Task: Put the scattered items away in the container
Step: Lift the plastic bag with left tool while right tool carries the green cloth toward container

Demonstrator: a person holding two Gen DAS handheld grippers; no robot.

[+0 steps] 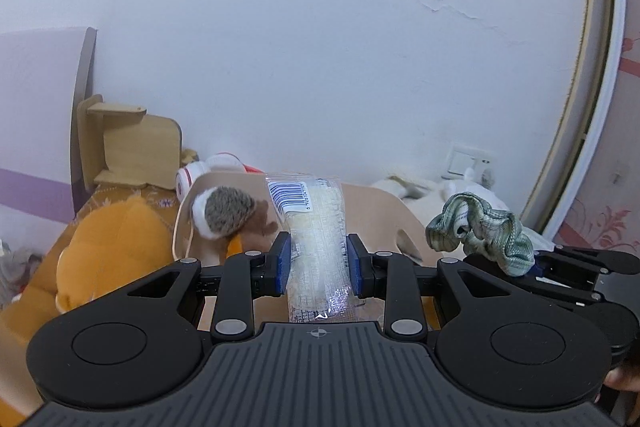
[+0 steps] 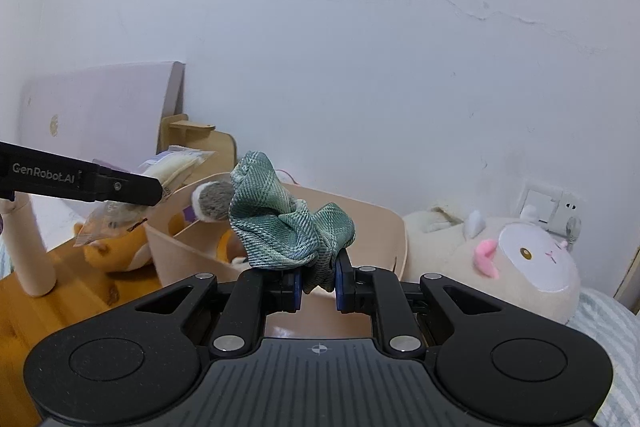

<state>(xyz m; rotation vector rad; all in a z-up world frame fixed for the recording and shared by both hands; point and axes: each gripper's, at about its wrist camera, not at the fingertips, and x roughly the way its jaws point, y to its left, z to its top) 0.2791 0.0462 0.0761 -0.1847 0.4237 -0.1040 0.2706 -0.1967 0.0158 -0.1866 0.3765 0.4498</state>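
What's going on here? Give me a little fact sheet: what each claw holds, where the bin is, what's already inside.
left gripper: shut on a clear plastic packet with a barcode
right gripper: shut on a green plaid scrunchie
container: beige bin, just ahead of both grippers
already in bin: hedgehog plush
beside bin: orange plush on one side, cream pig-like plush on the other
behind bin: white headphones
packet and scrunchie: not yet in the bin

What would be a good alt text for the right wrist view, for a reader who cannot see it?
The right gripper holds a green plaid scrunchie just in front of a beige container that already has a small hedgehog plush inside. At left, the left gripper holds a clear plastic packet; a cream plush toy lies at right.
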